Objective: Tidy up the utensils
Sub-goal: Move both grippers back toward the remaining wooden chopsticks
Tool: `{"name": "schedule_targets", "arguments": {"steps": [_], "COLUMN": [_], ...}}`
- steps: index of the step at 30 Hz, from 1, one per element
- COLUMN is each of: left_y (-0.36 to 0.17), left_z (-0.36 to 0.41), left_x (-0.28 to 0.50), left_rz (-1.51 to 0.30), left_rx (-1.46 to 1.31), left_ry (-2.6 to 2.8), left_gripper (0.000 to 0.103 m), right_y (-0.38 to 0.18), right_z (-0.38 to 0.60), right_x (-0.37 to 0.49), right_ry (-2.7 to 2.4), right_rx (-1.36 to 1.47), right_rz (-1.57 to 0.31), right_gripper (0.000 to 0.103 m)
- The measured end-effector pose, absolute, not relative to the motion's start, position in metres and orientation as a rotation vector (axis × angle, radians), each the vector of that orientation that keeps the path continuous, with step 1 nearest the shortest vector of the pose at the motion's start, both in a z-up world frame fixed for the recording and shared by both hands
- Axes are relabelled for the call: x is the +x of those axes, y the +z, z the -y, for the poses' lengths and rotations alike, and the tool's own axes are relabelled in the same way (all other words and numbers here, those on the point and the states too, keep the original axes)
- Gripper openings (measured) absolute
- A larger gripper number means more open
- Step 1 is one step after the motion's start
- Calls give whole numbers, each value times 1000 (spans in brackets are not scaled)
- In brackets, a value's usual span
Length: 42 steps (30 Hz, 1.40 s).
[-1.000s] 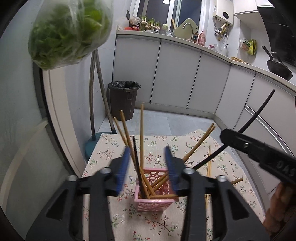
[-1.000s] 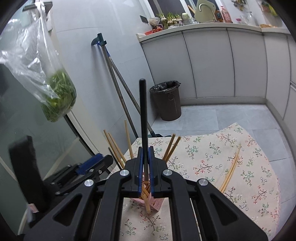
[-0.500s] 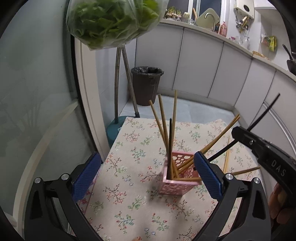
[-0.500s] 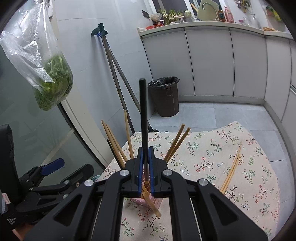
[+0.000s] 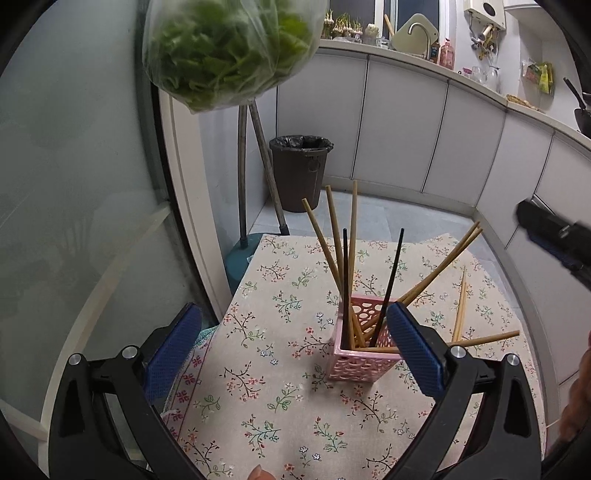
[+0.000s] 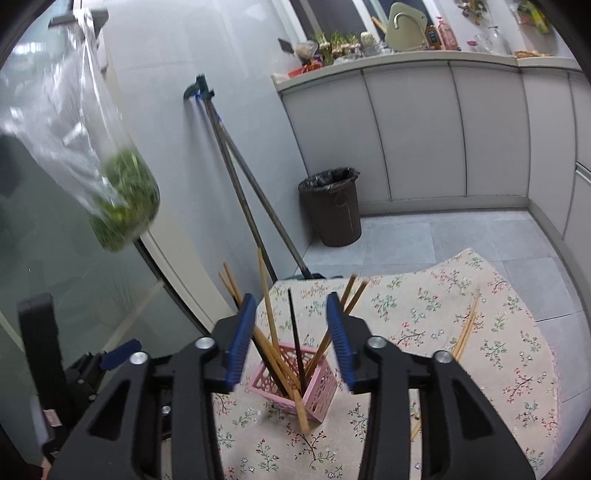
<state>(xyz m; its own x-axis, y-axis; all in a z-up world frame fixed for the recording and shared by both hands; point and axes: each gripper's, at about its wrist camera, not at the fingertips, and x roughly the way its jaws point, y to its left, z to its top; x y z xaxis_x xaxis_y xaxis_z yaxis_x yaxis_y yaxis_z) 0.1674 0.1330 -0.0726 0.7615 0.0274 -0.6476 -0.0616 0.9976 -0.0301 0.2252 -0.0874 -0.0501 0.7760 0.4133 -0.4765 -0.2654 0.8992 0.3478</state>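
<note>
Left gripper (image 5: 293, 345) spread wide, nothing between its blue pads (image 5: 413, 349), hovering over the near part of the floral tablecloth (image 5: 280, 402). A fingertip (image 5: 259, 473) pokes in at the bottom edge of the left wrist view. Right gripper (image 6: 291, 339) jaws opening, pads clear of everything; the black chopstick (image 6: 295, 338) shows in the gap between them but stands free in the basket, not gripped. Pink perforated basket (image 5: 364, 345) sits upright on the cloth, mid-table, just beyond both grippers. It holds several wooden chopsticks (image 5: 352, 236) fanned out, some upright and leaning left, a pair leaning far right, one lying low across the rim and sticking out to the right. Two black chopsticks in the basket in the left wrist view: one near vertical (image 5: 345, 284), one tilted right (image 5: 392, 280). A loose pair of wooden chopsticks (image 5: 460, 306) lies flat on the cloth right of the basket, apart from it. In the left wrist view the right gripper's tip appears blurred at the right edge. Beyond the table: mop and broom handles (image 6: 236, 184) leaning on the wall at left, dark trash bin (image 5: 300, 171) with black liner on the tiled floor, grey cabinets (image 5: 399, 129) curving along the far wall, cluttered counter with a faucet (image 5: 421, 31) on top. Clear bag of greens (image 5: 229, 48) hangs up high at left.
</note>
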Motion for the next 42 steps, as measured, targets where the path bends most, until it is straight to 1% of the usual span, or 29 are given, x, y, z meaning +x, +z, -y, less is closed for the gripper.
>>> {"name": "schedule_targets", "arguments": {"steps": [2,3,5,6,8,12,17,23,29,32,35,42], "left_y": [-71,-69,-68,-68,-68,-68,-69,-78,-97,-115,-133,-170], "left_z": [-132,-132,-130,-129,-125,-110,-84,-26,29,67,93,127], "left_x": [164,162,159,157,153,145,131,109,106,114,132,200], "left_rz": [-694,-691,-695,-697,-697,-703,-709,-734,-795,-850,-910,-1037], "left_rx": [-54,-59,-70,-75,-69,-26,6,79,138,205,211,182], "left_ry": [47,41,27,20,9,-26,-81,-230,-338,-356,-345,-250], "left_gripper": [96,96,96,96,96,96,96,96,96,96,96,96], "right_y": [-42,-38,-30,-27,-23,-22,-32,-44,-58,-70,-82,-119], "right_z": [99,105,121,127,140,167,206,252,287,311,331,356], "right_x": [219,216,208,206,200,191,181,164,152,151,151,165], "right_ry": [353,340,302,282,231,143,42,-28,-67,-101,-122,-114], "right_rx": [287,297,312,312,303,266,224,200,174,196,242,286], "right_rz": [-553,-540,-517,-510,-501,-509,-572,-622,-670,-705,-736,-832], "right_gripper": [67,72,84,87,96,97,97,97,97,97,97,97]}}
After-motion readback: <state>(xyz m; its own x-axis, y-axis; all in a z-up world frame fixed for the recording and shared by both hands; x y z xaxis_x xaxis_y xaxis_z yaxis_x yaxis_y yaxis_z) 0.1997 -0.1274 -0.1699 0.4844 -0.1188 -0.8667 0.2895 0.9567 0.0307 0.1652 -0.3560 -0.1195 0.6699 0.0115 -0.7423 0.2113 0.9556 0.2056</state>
